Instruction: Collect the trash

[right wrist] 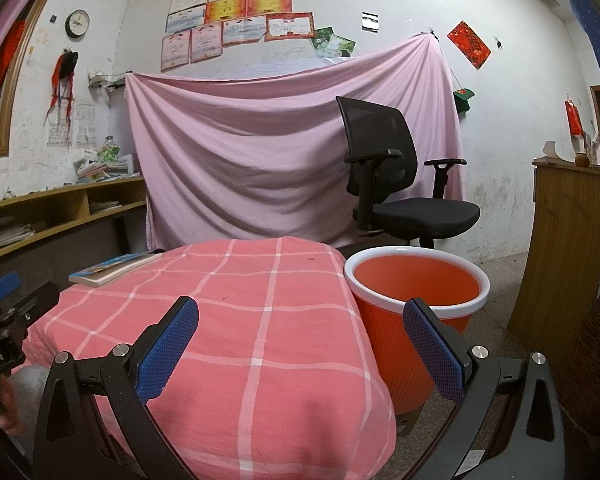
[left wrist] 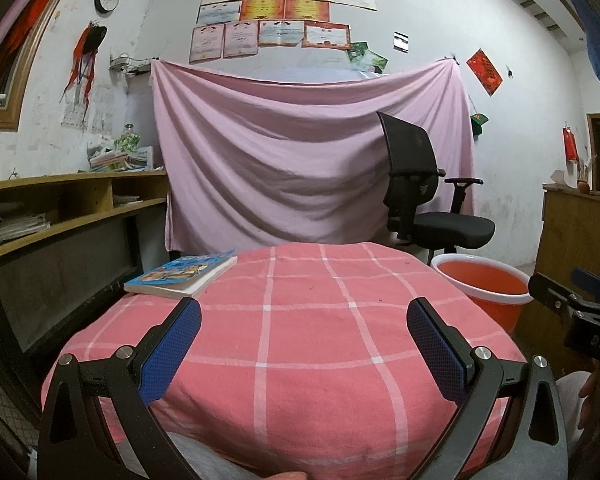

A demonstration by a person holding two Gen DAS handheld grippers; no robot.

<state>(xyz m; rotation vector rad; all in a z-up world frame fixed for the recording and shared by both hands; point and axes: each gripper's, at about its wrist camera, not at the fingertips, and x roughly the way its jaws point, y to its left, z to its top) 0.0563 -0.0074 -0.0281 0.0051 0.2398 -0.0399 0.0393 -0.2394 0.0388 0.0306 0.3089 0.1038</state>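
Observation:
An orange bin with a white rim [right wrist: 416, 292] stands on the floor to the right of the table; it also shows in the left wrist view [left wrist: 486, 286]. Its inside looks bare orange. The table carries a pink checked cloth [left wrist: 300, 320] [right wrist: 236, 320]. I see no loose trash on it. My left gripper [left wrist: 304, 320] is open and empty above the near part of the cloth. My right gripper [right wrist: 300, 320] is open and empty over the table's right edge, beside the bin.
A picture book [left wrist: 182, 274] [right wrist: 114, 266] lies at the table's far left corner. A black office chair [right wrist: 396, 184] stands behind the bin before a pink hanging sheet [left wrist: 300, 152]. A wooden shelf [left wrist: 60, 204] runs along the left wall, a wooden cabinet [right wrist: 560, 256] at right.

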